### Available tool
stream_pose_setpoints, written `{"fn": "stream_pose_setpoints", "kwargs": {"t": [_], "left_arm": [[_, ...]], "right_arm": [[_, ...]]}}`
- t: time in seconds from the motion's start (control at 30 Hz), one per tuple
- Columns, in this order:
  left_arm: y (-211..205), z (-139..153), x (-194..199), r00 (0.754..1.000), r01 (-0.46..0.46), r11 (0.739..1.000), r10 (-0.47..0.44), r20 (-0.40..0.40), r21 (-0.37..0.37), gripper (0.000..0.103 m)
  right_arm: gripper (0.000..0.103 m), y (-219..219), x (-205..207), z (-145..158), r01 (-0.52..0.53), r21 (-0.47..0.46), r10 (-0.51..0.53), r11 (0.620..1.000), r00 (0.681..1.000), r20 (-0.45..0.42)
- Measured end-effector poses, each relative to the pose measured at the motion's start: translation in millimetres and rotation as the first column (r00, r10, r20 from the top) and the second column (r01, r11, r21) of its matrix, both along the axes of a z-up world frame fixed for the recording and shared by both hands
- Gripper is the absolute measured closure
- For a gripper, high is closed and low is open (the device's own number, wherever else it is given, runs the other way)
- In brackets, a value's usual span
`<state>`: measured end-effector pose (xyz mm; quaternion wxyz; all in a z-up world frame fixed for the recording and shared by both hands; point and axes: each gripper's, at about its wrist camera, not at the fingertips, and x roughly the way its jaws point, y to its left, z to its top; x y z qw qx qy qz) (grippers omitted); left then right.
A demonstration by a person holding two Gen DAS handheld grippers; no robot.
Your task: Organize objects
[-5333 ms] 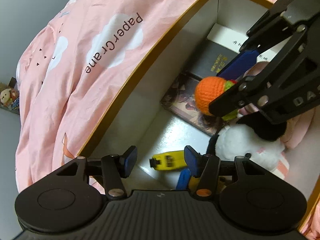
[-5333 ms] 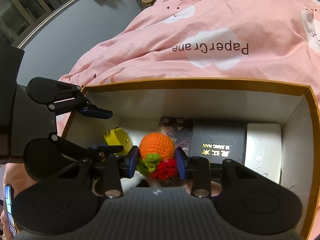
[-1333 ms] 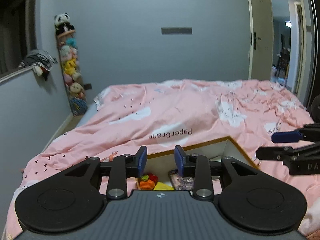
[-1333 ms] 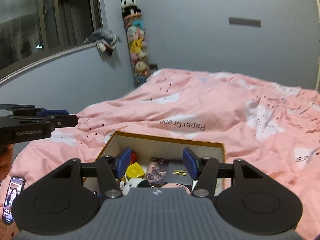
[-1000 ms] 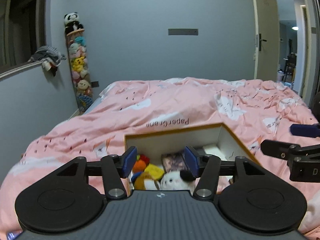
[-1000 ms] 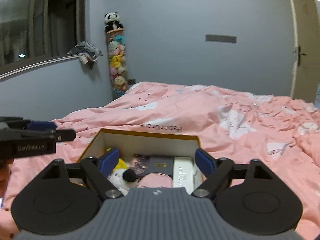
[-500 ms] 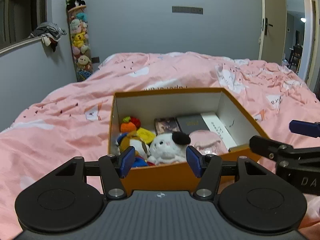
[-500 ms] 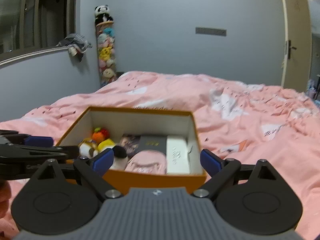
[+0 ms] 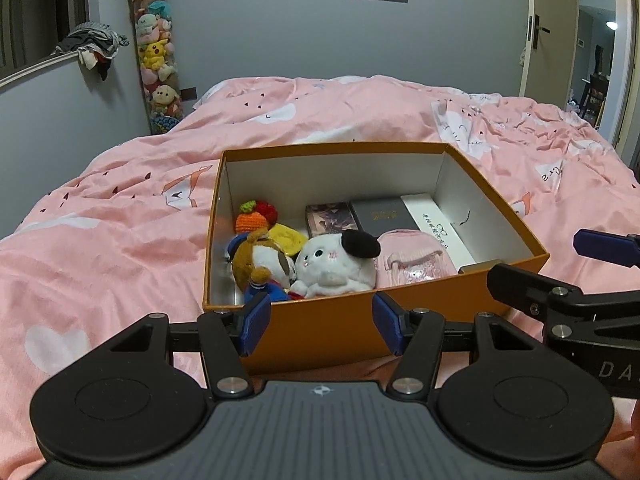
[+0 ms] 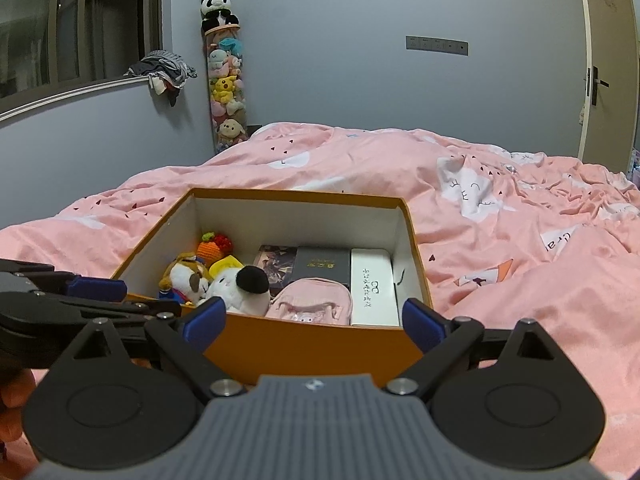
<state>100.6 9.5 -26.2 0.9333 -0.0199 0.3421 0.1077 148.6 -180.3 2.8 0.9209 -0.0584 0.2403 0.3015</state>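
1. Left wrist view: the orange cardboard box with white lining (image 9: 360, 320) sits on the pink quilted bed (image 9: 100, 240), at 12 o'clock from the left gripper (image 9: 320, 322).
2. Box contents: crocheted orange-and-red fruit (image 9: 256, 216), brown-and-white plush dog (image 9: 260, 264), white plush cat with black ear (image 9: 332, 264), pink pouch (image 9: 412, 260), dark books (image 9: 380, 216), white flat case (image 9: 440, 228). Judgement: packing looks complete; nothing loose lies on the bed.
3. Left jaws stand open, empty, angled down toward the box front.
4. Right wrist view: the right gripper (image 10: 316, 322) has just been opening; its jaws are wide, empty, facing the box front.
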Motion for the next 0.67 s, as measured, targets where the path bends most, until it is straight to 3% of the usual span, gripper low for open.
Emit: {"fn": "stream_pose_setpoints", "kwargs": {"t": [0.67], "left_arm": [[0.6, -2.2, 0.8, 1.0, -0.006, 1.0, 0.006, -0.015, -0.018, 0.034]], "right_arm": [[0.005, 0.8, -0.5, -3.2, -0.004, -0.016, 0.003, 1.0, 1.0, -0.022]]}}
